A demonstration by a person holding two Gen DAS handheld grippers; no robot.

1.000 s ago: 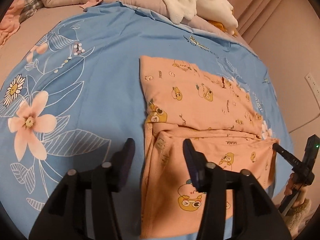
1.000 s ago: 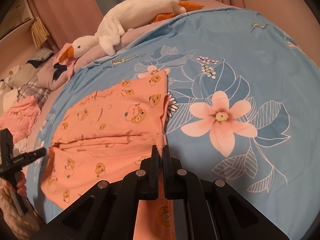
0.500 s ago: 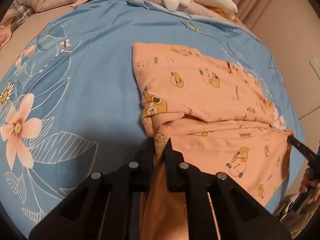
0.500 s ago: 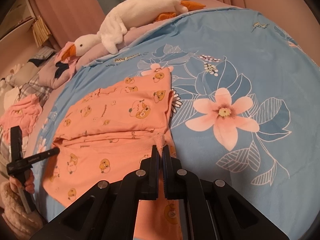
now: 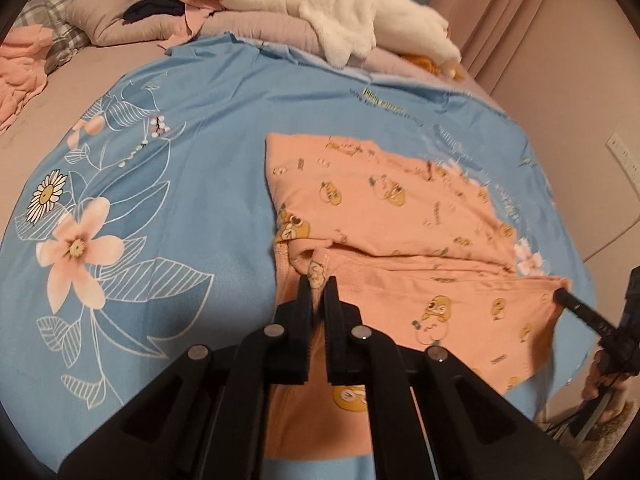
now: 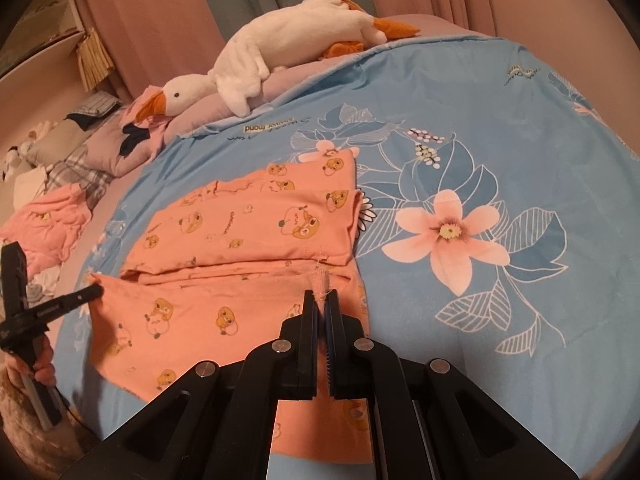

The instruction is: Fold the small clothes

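Item: peach cartoon-print cotton garment [image 5: 400,216], frame centre; left gripper [image 5: 318,286] and right gripper [image 6: 321,300] clamp its edge. Risk: thin pinch slipping, spoiling fold.

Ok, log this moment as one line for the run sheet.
left gripper: shut on orange garment edge | right gripper: shut on opposite edge | garment partly folded on blue sheet

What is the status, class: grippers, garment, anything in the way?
Left gripper shut on garment edge. Right gripper shut on opposite edge. Garment partly folded, flat on blue sheet. Nothing in the way; goose far off.
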